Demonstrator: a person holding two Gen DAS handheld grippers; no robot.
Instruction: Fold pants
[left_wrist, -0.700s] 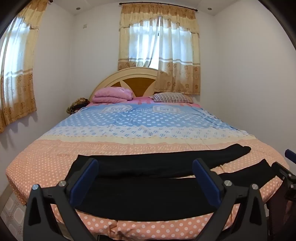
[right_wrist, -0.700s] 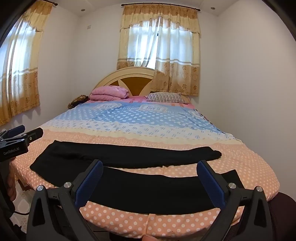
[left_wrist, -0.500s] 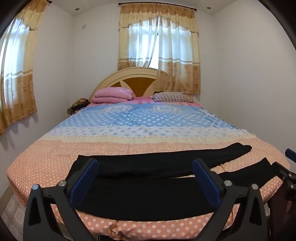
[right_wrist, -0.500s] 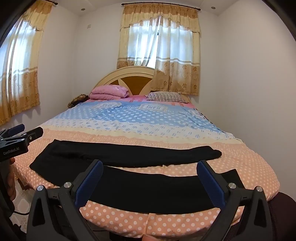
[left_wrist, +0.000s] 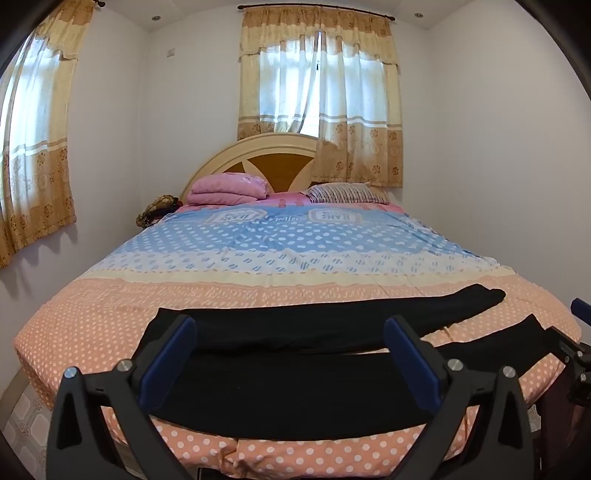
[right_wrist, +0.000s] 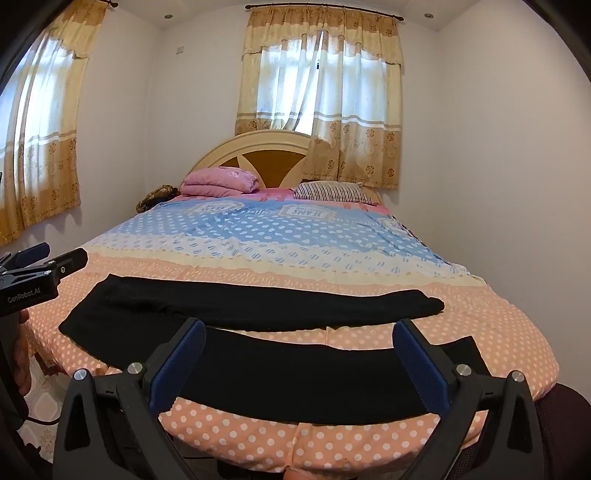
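Observation:
Black pants (left_wrist: 295, 350) lie flat across the foot of the bed, waist at the left, the two legs spread apart toward the right. They also show in the right wrist view (right_wrist: 280, 332). My left gripper (left_wrist: 290, 360) is open and empty, held above the near edge over the waist end. My right gripper (right_wrist: 299, 363) is open and empty, held above the near leg. The left gripper's tip (right_wrist: 44, 266) shows at the left edge of the right wrist view.
The bed has an orange dotted cover (left_wrist: 92, 325) turning blue farther back. A pink folded blanket (left_wrist: 225, 188) and a striped pillow (left_wrist: 347, 194) lie by the headboard (left_wrist: 280, 162). White walls close in on both sides. Tiled floor (left_wrist: 22, 424) lies at the lower left.
Both grippers have drifted very slightly; the pants have not moved and both grippers stay open.

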